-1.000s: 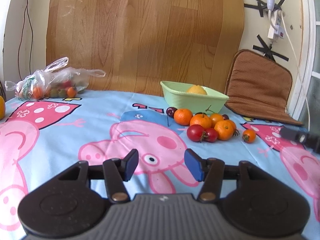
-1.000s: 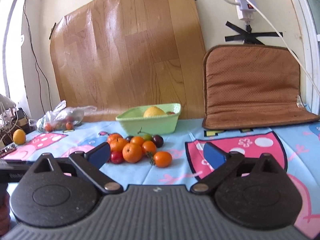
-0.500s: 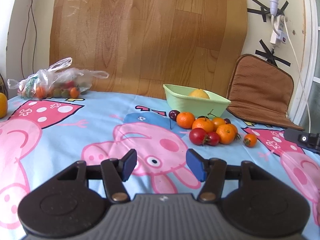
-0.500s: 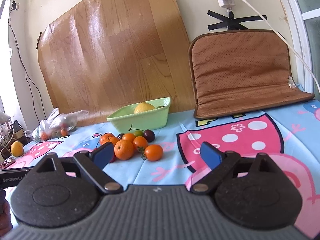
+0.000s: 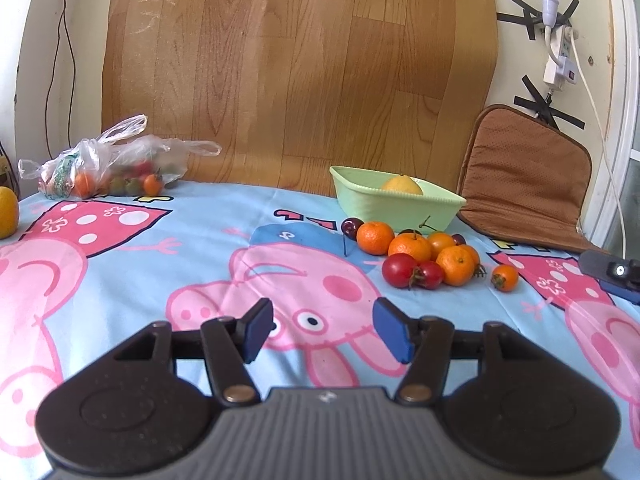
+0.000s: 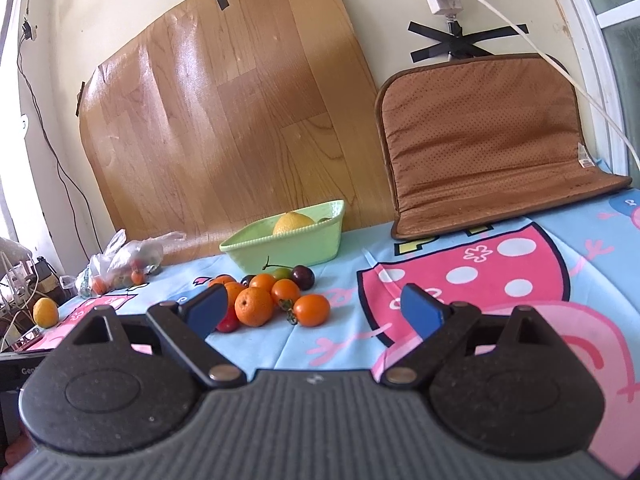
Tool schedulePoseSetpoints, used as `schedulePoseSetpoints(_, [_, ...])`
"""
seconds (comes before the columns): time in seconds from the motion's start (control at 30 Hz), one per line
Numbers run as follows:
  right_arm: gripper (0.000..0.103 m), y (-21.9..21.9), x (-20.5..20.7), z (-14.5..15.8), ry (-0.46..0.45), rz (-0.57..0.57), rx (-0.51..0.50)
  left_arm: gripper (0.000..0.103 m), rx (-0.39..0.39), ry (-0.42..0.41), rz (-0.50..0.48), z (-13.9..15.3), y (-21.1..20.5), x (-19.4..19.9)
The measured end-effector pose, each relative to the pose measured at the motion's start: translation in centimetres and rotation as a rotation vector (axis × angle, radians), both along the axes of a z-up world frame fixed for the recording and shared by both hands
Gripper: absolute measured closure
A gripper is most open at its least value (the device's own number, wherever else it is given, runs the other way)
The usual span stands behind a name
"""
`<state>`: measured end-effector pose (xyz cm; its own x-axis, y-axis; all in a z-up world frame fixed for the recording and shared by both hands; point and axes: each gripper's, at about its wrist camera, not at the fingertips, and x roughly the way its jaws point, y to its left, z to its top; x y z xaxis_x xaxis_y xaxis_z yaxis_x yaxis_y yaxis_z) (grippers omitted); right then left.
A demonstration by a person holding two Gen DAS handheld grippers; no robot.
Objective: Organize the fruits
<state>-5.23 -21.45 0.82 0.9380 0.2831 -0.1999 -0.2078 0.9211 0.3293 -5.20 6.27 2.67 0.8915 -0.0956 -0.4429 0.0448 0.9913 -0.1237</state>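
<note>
Fruit pile (image 5: 430,254) on the surface (image 5: 200,264) before the bowl (image 5: 396,204), lemon (image 5: 402,185) inside, cushion (image 5: 524,176) right, bag (image 5: 108,168) far left.

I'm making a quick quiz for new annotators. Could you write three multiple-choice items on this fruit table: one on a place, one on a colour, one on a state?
1. Where does the yellow citrus fruit lie?
A. in the green dish
B. inside the plastic bag
C. on the brown cushion

2. What colour is the dish?
A. white
B. light green
C. dark blue

3. How does the right tool stand?
A. shut on a tomato
B. shut with nothing in it
C. open, holding nothing

Answers:
1. A, its top shows above the dish's rim in both views.
2. B, the walls are pale green.
3. C, its blue pads stand well apart, with the fruit pile lying on the cloth beyond them.
</note>
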Motion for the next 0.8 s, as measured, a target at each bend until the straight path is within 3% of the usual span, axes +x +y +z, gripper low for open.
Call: schedulePoseSetpoints(0.8, [0.013,-0.02,0.04,-0.11,0.001,-0.014,0.001,0.044,0.003,-0.011,-0.024,0.08,-0.20,-0.15])
